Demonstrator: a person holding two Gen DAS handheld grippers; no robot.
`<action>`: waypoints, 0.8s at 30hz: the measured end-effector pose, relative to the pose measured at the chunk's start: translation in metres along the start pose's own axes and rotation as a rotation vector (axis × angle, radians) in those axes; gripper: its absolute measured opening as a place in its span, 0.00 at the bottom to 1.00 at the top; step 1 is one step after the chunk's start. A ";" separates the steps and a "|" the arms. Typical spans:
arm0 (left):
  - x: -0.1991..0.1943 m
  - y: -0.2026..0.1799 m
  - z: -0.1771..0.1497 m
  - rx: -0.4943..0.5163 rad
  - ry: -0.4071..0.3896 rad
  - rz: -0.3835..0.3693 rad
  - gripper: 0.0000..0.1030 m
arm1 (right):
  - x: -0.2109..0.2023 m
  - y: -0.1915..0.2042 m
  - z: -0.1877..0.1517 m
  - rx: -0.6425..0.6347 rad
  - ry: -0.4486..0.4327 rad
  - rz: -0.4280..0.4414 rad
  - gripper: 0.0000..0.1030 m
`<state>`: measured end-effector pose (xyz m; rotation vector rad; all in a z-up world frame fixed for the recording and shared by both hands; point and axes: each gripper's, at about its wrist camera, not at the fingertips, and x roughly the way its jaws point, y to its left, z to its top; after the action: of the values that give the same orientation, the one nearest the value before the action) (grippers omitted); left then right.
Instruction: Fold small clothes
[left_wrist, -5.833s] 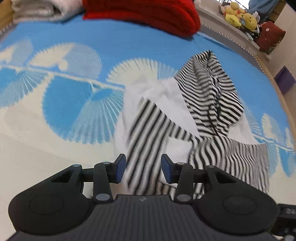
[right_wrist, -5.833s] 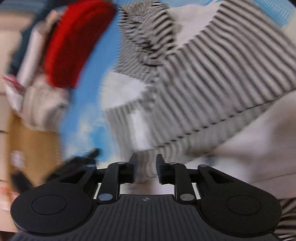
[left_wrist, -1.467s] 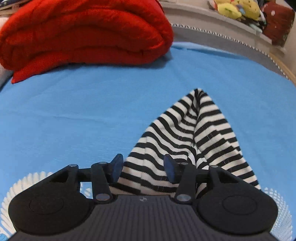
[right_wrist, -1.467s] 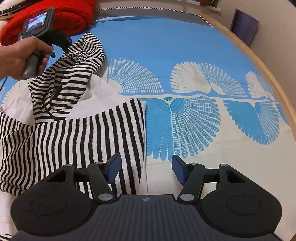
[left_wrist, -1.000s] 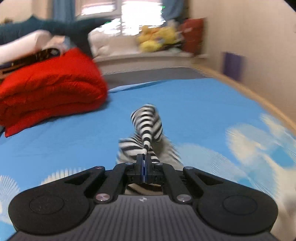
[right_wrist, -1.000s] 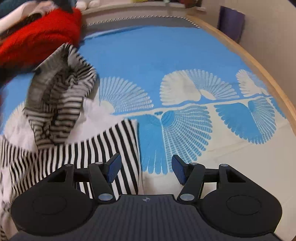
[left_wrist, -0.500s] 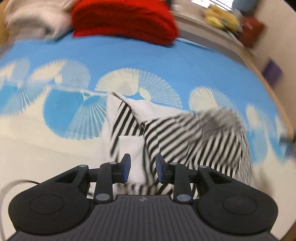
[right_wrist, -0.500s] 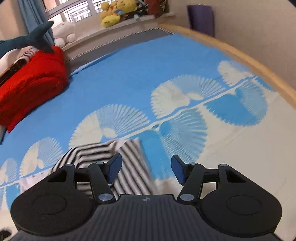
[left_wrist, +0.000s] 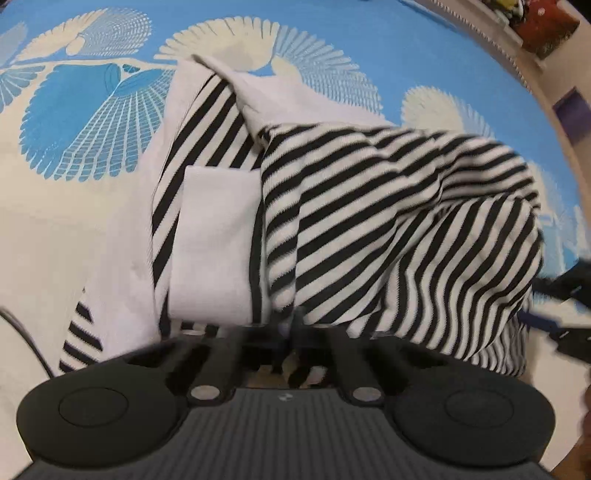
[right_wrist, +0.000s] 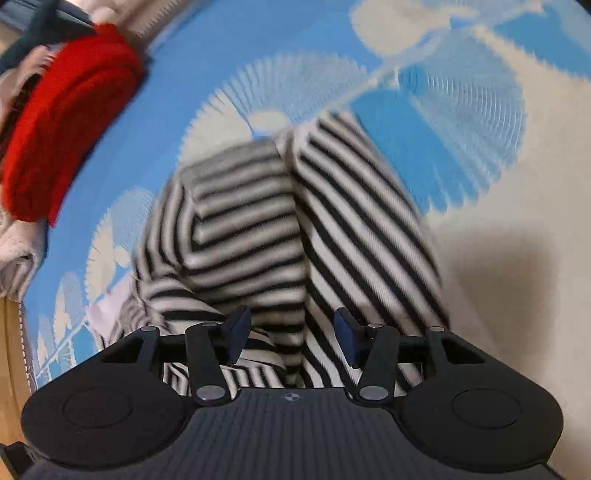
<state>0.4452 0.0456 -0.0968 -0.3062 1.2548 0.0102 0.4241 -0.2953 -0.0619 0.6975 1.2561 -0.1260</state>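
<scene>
Across the bed lies a blue bedspread (left_wrist: 369, 40) printed with cream fan shapes, its near part plain cream. At its far side, in the right wrist view, a folded red blanket (right_wrist: 70, 122) sits against pale bedding, much blurred. A purple object stands by the wall at the upper right of the left wrist view; what it is I cannot tell.

On the bedspread lies the striped garment (left_wrist: 388, 221), black and white with plain white panels, loosely bunched and partly doubled over. The left gripper (left_wrist: 291, 328) is clenched on the garment's near edge, its fingers blurred and pressed together with cloth pinched between them. The right gripper (right_wrist: 291, 336) stands released directly over the garment (right_wrist: 295, 229); its jaws have just been closing, with striped cloth between the blue pads (right_wrist: 345, 338) but not yet pressed.
</scene>
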 end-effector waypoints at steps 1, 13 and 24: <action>-0.007 0.001 0.003 -0.004 -0.037 -0.026 0.01 | 0.006 -0.001 -0.001 0.013 0.011 -0.010 0.50; -0.012 0.073 0.016 -0.365 -0.027 -0.060 0.40 | 0.014 0.017 -0.010 -0.028 -0.037 0.011 0.09; -0.015 0.058 0.017 -0.410 0.025 -0.237 0.11 | -0.029 0.020 -0.006 -0.081 -0.156 0.198 0.01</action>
<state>0.4465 0.1078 -0.0908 -0.8105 1.2293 0.0613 0.4186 -0.2845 -0.0287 0.7233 1.0320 0.0328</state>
